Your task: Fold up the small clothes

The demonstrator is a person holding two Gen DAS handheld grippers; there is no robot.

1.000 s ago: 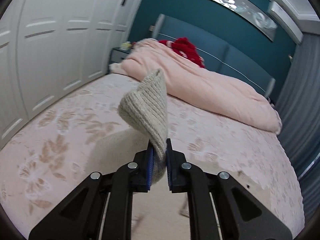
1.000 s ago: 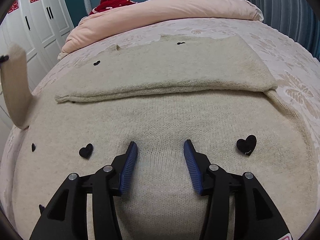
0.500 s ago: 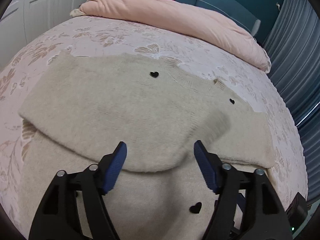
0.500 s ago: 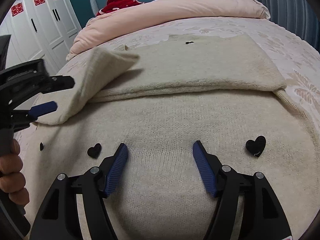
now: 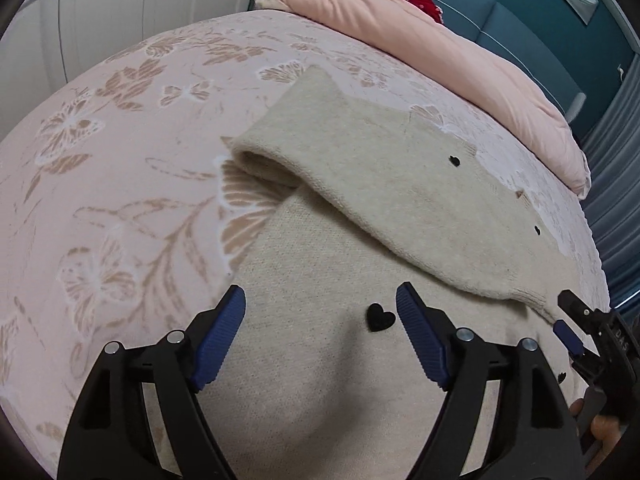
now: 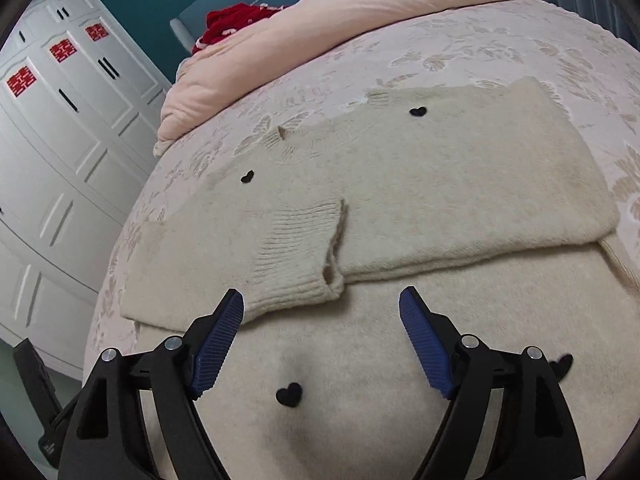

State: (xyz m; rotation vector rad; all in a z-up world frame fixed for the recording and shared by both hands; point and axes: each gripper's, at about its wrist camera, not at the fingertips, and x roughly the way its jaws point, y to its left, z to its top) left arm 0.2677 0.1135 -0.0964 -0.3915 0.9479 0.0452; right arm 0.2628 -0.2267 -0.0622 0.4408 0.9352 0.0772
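Right wrist view: the cream sweater point(image 6: 400, 208) lies flat on the bed point(image 6: 520, 52), filling the centre and lower frame, its long axis running left to right across the view. Both sleeves are folded over the chest; the ribbed cuff point(image 6: 304, 256) sits just above the right tool point(image 6: 321, 304), which is open and empty. In the left wrist view the left tool point(image 5: 320, 312), also open and holding nothing, hovers over the body beside a black heart point(image 5: 380, 317). Likely next is the hem fold, both tools about equally near. Red double-happiness characters point(image 6: 22, 82) mark the wardrobe doors at upper left.
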